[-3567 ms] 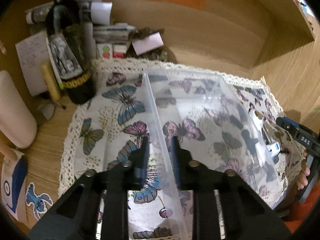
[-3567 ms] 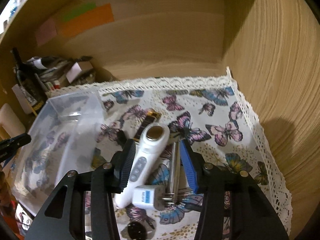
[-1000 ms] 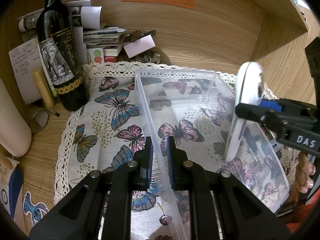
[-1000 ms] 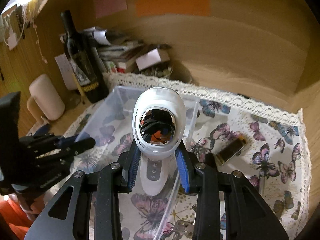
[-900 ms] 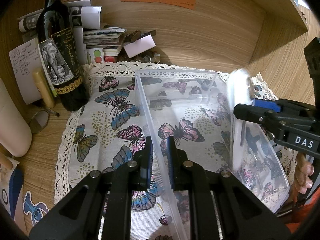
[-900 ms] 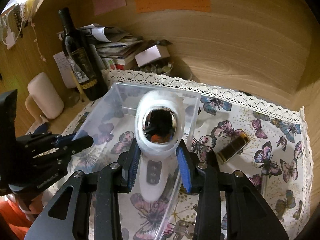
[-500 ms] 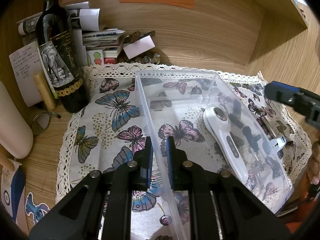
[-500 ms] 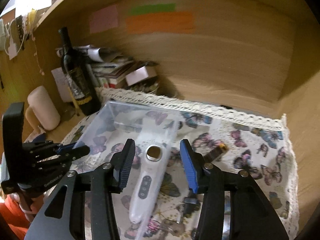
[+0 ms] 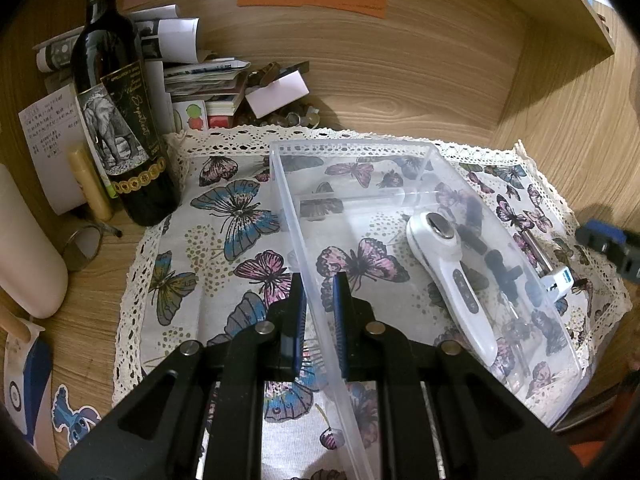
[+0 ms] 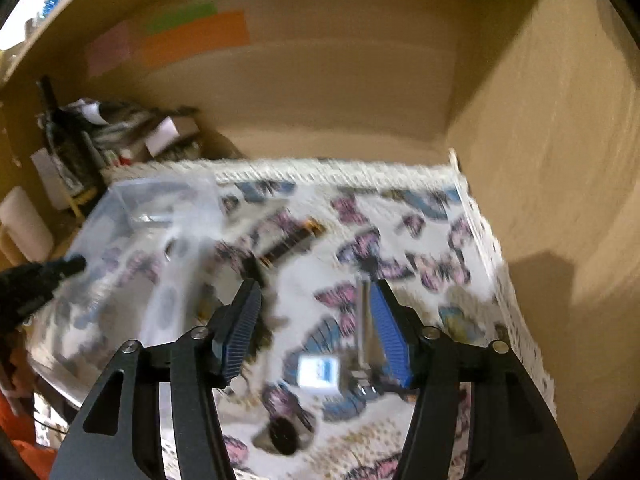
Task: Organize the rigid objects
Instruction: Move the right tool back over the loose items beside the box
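My left gripper [image 9: 318, 292] is shut on the near side wall of a clear plastic bin [image 9: 360, 148]. A white handheld device [image 9: 448, 264] with a round metal head lies flat inside the bin. My right gripper [image 10: 316, 296] hovers over the butterfly cloth to the right of the bin [image 10: 160, 192], its jaws opening with nothing between them. Under it lie a small white and blue box [image 10: 319, 372], a metal tool [image 10: 363, 320], a dark bar [image 10: 288, 246] and a dark round object [image 10: 282, 436]. The right wrist view is blurred.
A wine bottle [image 9: 116, 120], a stack of papers [image 9: 200, 76] and a cream cylinder [image 9: 24, 248] crowd the left of the wooden nook. The lace-edged cloth [image 9: 240, 208] covers the floor. A wooden side wall [image 10: 560, 160] stands close on the right.
The right gripper let go of the white device, which now lies in the bin. It opened wider and swung right, away from the bin. The left gripper kept still.
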Motion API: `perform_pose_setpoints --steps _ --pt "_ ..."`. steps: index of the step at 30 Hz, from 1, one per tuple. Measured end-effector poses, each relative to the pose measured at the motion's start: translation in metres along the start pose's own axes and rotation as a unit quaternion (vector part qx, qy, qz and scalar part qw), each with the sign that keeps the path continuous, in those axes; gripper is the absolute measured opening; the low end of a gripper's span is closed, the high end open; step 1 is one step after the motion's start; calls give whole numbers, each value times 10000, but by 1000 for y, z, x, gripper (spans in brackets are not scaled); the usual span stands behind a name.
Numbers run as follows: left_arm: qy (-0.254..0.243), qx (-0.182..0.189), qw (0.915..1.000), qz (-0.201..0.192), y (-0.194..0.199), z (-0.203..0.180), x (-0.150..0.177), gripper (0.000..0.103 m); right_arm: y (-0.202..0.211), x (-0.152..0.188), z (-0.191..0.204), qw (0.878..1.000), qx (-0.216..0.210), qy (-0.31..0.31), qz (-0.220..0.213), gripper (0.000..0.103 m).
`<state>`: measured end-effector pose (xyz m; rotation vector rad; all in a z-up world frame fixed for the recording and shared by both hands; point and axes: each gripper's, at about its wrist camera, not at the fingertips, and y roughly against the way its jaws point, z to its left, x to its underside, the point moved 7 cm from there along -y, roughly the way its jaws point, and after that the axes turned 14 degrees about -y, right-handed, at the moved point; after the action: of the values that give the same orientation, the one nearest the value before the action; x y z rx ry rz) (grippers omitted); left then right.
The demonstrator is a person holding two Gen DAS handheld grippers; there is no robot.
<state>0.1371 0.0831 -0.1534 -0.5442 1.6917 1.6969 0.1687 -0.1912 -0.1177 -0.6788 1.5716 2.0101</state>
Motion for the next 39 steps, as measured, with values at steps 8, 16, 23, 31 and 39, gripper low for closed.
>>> perform_pose_setpoints --steps 8,16,23,31,39 --pt "3 11 10000 -4 0 -1 0 13 -31 37 -14 9979 191 79 607 40" --pt "11 17 10000 -12 2 0 1 13 -33 39 -15 9980 225 147 576 27" --pt "16 10 10000 -11 2 -1 1 13 -20 19 -7 9997 75 49 216 26" --pt "20 3 10000 -10 2 -2 1 13 6 -13 21 9988 -331 105 -349 26" --pt "23 -2 10000 -10 2 -1 1 13 24 -27 70 9928 -920 460 -614 26"
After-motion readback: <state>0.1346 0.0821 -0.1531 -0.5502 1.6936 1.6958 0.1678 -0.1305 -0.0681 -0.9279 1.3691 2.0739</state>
